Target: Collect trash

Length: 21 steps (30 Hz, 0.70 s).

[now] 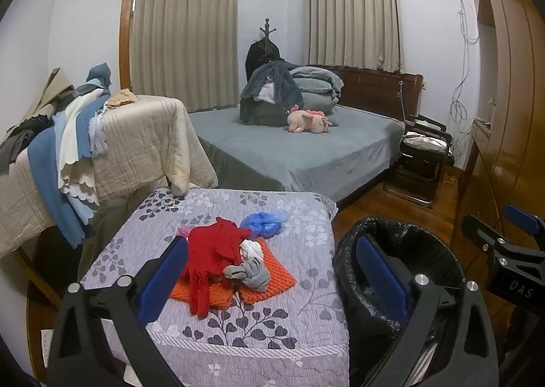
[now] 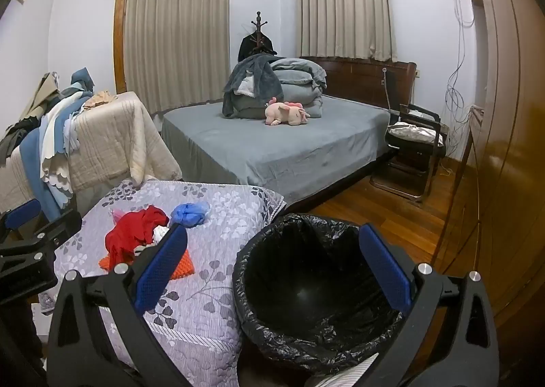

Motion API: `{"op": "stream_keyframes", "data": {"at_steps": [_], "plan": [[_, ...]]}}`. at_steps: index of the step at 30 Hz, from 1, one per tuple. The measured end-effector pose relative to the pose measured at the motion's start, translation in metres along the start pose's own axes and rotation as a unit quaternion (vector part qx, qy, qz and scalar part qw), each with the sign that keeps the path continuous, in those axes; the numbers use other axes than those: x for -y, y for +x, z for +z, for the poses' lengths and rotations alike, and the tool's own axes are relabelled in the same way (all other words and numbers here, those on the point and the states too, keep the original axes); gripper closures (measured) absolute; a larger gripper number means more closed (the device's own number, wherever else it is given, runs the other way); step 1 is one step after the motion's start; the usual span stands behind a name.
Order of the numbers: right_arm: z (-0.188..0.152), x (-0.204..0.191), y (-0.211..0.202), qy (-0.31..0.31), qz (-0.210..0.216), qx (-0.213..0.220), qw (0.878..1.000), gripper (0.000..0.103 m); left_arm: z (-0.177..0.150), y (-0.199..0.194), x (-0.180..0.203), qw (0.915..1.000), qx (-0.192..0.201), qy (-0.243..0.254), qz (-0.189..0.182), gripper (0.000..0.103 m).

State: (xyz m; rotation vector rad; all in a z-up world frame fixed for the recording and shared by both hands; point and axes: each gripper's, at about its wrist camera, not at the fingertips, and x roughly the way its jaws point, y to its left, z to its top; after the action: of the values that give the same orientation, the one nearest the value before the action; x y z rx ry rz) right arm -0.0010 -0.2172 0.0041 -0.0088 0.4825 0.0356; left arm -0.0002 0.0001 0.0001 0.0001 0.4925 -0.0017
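While both the left gripper [image 1: 269,279] and right gripper [image 2: 272,271] hang open and empty, pinch the near grey rag [image 1: 250,273] first, then carry it right to the bin [image 2: 306,288].

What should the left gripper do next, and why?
Probably ease the left gripper forward and down onto the grey wad on the orange mat. Both grippers are open and empty, the wad lies nearest between its fingers, and the lined bin waits beside the table.
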Motion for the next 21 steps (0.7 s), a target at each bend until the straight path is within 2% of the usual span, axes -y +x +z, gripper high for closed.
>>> {"op": "stream_keyframes", "data": {"at_steps": [21], "plan": [[-0.0012,-0.002,0.0014,0.0,0.0,-0.002,1.0,0.005,0.0001,0.0001,-0.0001,1.0,-0.002,0.0,0.0,0.006]]}}
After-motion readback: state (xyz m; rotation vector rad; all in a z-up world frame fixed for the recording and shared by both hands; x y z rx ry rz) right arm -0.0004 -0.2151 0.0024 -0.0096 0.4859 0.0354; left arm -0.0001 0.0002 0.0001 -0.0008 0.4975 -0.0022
